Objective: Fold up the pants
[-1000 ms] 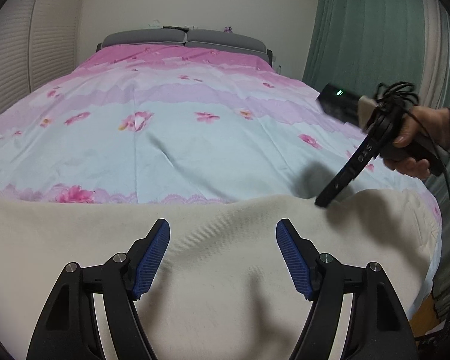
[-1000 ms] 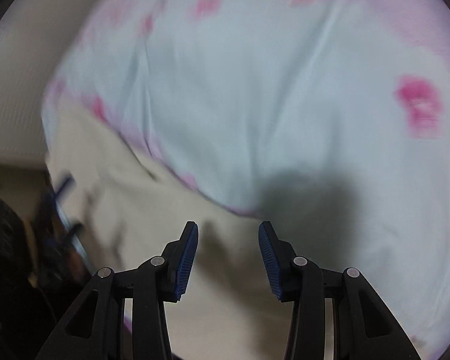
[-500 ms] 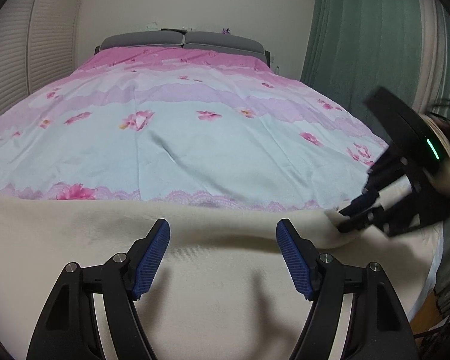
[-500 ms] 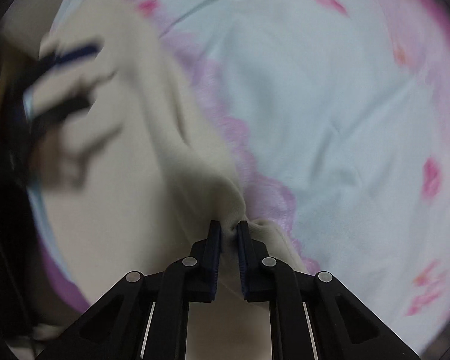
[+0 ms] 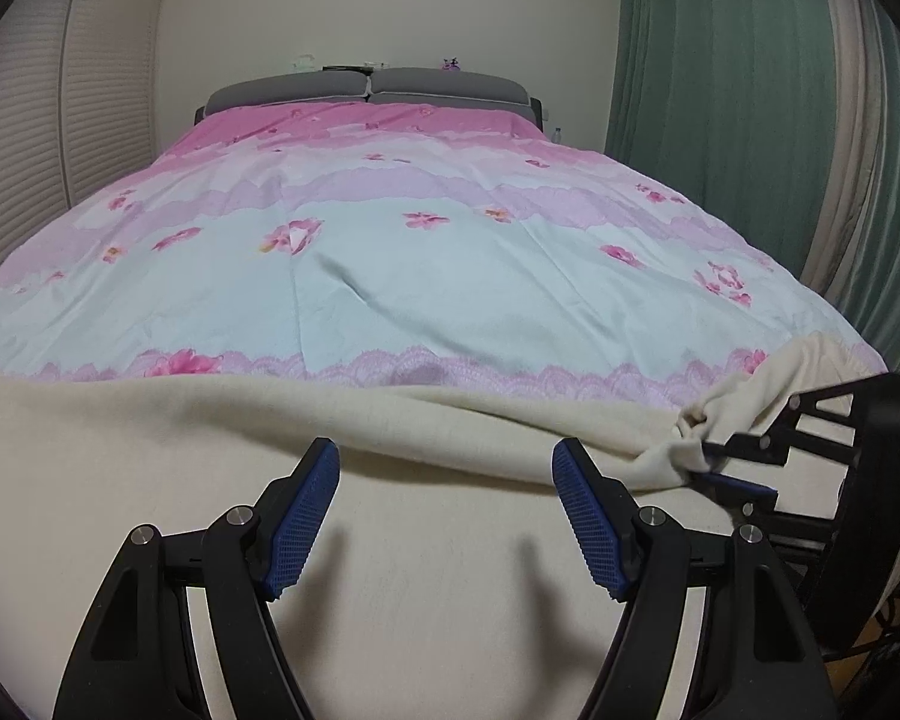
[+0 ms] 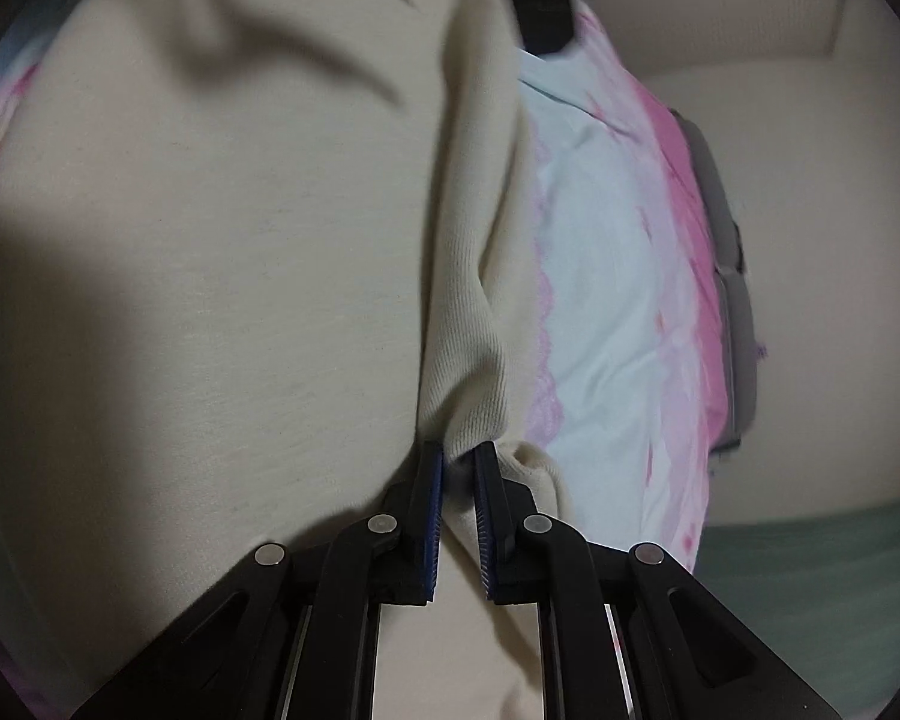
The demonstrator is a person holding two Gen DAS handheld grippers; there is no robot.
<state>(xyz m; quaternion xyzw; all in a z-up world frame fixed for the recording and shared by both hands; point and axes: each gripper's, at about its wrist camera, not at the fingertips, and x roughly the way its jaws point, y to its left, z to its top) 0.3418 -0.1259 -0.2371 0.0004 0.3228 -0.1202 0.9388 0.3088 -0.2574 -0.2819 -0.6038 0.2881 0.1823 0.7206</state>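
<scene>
Cream pants point(image 5: 150, 420) lie spread across the near end of the bed. My left gripper point(image 5: 444, 456) hovers open just above them, with nothing between its blue pads. At the right of the left wrist view, my right gripper point(image 5: 711, 462) pinches the pants' far edge, which is lifted into a bunched fold. The right wrist view shows that gripper point(image 6: 457, 456) nearly shut, with a ribbed fold of the pants point(image 6: 468, 330) pressed between its pads, though the jaws are opening slightly.
The bed carries a pink and pale-blue floral cover point(image 5: 420, 252) with grey pillows point(image 5: 366, 87) at its head. Green curtains point(image 5: 720, 90) hang on the right and a ribbed wall panel point(image 5: 30, 150) stands on the left. The bed's right edge is beside my right gripper.
My right gripper swung in from the right, rolled over, shut on the pants' far edge and lifted it into a fold. The left gripper has kept its opening and barely moved.
</scene>
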